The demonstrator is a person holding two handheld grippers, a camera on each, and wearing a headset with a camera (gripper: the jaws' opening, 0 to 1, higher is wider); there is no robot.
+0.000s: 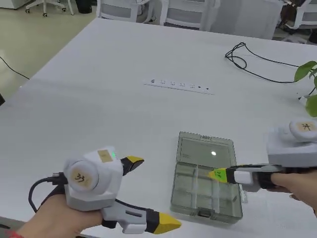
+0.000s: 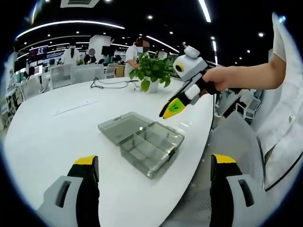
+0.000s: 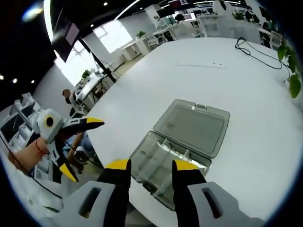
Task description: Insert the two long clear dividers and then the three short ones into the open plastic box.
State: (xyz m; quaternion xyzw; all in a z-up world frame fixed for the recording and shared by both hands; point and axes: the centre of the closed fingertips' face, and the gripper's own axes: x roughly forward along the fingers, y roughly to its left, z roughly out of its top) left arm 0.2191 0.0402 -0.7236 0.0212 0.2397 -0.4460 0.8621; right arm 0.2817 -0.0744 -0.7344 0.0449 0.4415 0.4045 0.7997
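— Where's the plastic box (image 1: 205,151)?
— On the table (image 1: 99,99), lid lying flat behind it. Clear dividers (image 1: 197,179) split its tray into cells.
— And the jaws?
— The left gripper (image 1: 153,192), left of the box, has its jaws spread wide and empty. The right gripper (image 1: 218,174) hangs over the tray's right side, jaws narrowly apart with nothing seen between them.

The premises were an open-plan office: a broad white table (image 1: 89,99) with a flush white socket strip (image 1: 179,85), white swivel chairs (image 1: 184,14), long ceiling light strips (image 2: 71,23), a green potted plant (image 2: 150,73), and rows of what appeared to be desks (image 3: 222,23).
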